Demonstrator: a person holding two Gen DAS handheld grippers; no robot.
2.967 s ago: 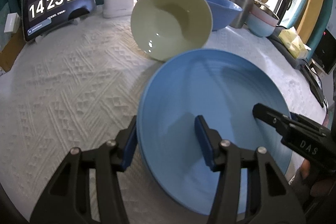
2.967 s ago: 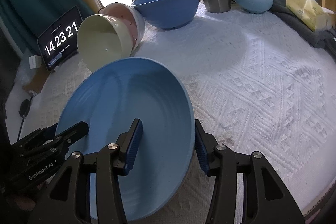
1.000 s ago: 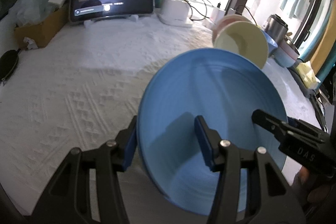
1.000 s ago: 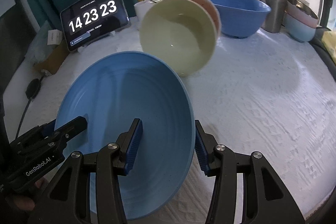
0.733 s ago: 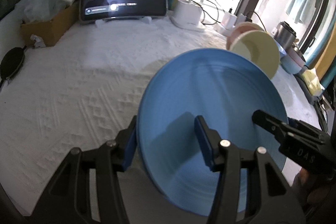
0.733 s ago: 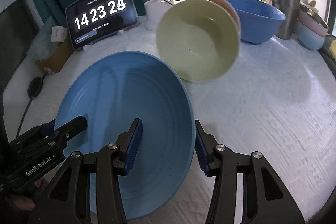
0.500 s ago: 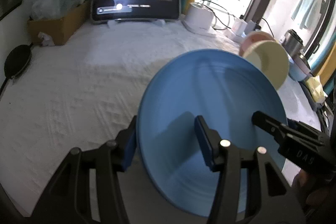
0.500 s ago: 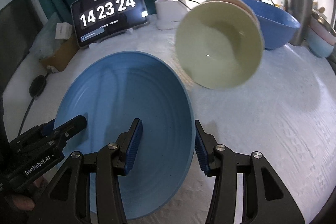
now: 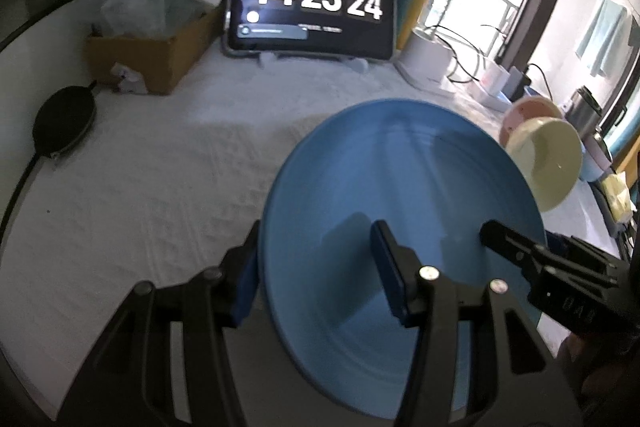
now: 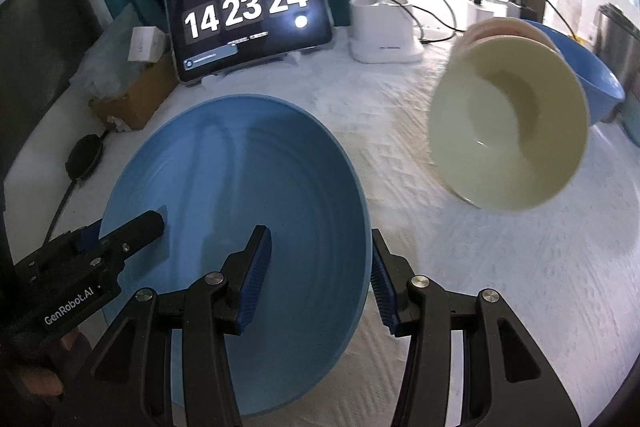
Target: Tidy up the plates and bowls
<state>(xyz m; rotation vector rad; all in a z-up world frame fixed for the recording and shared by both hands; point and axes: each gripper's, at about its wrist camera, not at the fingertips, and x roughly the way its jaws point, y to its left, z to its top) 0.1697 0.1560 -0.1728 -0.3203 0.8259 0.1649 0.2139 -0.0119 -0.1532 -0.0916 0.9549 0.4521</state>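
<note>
Left gripper [image 9: 316,269]: clamped on the blue plate [image 9: 400,227] rim, held above the white tablecloth [image 9: 160,167].
Right gripper [image 10: 320,279]: pinching the opposite rim.
Advice: keep both grips level.
Beyond: cream bowl [image 10: 508,131], tilted, beside blue bowl [image 10: 592,75].

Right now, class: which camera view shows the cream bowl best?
The right wrist view: the cream bowl appears large, tipped on its side, its whole inside facing the camera. In the left wrist view the cream bowl is small, near the right edge, partly hidden behind the blue plate.
</note>
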